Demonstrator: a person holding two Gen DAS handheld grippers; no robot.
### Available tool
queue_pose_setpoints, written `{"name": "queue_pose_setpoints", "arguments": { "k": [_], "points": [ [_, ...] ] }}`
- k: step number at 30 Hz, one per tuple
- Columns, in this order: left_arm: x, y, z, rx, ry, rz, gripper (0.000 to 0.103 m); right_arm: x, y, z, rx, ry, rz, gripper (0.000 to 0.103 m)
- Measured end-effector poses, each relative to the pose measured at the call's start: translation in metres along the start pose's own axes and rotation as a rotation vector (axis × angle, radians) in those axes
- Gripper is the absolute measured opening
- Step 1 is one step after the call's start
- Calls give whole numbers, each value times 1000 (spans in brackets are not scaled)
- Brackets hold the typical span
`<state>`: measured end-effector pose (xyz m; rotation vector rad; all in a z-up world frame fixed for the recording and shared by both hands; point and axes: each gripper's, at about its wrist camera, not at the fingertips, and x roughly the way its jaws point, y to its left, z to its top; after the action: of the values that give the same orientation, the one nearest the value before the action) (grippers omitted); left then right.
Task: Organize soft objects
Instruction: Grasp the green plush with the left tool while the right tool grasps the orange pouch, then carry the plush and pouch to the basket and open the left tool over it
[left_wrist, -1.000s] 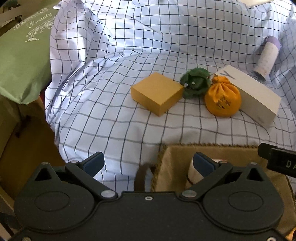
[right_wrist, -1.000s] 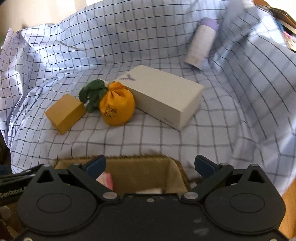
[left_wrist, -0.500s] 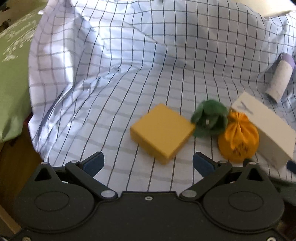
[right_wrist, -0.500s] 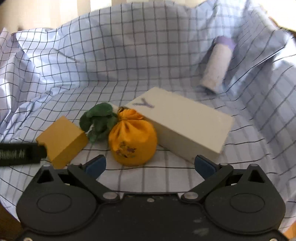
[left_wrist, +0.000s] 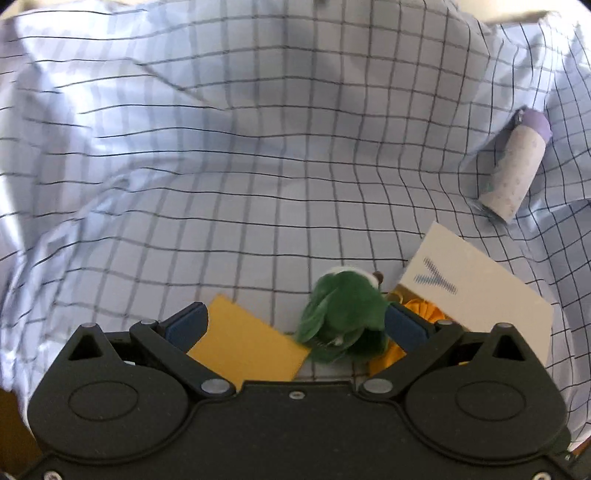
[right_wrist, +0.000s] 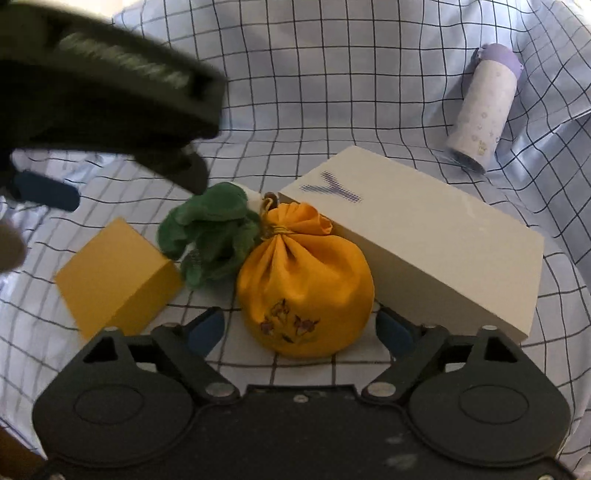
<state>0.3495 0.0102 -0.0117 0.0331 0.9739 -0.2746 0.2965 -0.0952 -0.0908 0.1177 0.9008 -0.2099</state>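
An orange drawstring pouch (right_wrist: 303, 284) with embroidered flowers lies on the checked cloth (right_wrist: 332, 92). My right gripper (right_wrist: 299, 328) straddles it with its jaws closing; a small gap still shows at the left pad. A green plush toy (right_wrist: 210, 236) leans on the pouch's left side. In the left wrist view the green plush toy (left_wrist: 343, 314) and a yellow block (left_wrist: 243, 347) sit between the wide-apart fingers of my left gripper (left_wrist: 294, 326), which is open. Only a sliver of the orange pouch (left_wrist: 424, 308) shows there.
A white box (right_wrist: 436, 236) with a purple mark lies right behind the pouch. A white bottle with a purple cap (right_wrist: 484, 110) lies on its side at the back right. The yellow block (right_wrist: 114, 273) sits left of the plush. The left tool's black housing (right_wrist: 110, 85) hangs over the upper left.
Both grippers moved forward off the woven basket, which has left view. The right jaws narrowed around the orange pouch. The left gripper came over the plush and the yellow block.
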Motion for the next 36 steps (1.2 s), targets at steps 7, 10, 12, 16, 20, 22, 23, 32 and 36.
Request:
{"name": "queue_pose_setpoints", "arguments": {
  "k": [7,10,12,16,20,22,23,32,36],
  "points": [
    [43,-9,16,22,96,-57,99,8,-6,-1,-6,37,17,64],
    [59,-15,17,30,137,-67,99,10,-8,-1,-5,36,20,64],
    [66,-17,16,32,148,-66,98,10,-7,-2,-8,33,20,64],
    [78,-14,17,-5,192,-136,57,12,-6,-2,-10,28,22,64],
    [78,-12,13,-46,176,-165,50,10,-9,-2,4,28,34,62],
    [69,-13,10,-54,153,-148,50,9,-10,-1,14,32,45,62],
    [62,-12,10,-56,141,-144,50,9,-12,0,21,36,54,61],
    [-35,-7,12,-88,-59,-93,50,-24,-32,7,95,19,137,60],
    [-75,-10,-2,-97,-123,-88,50,-55,-44,2,111,-28,160,60]
  ]
}}
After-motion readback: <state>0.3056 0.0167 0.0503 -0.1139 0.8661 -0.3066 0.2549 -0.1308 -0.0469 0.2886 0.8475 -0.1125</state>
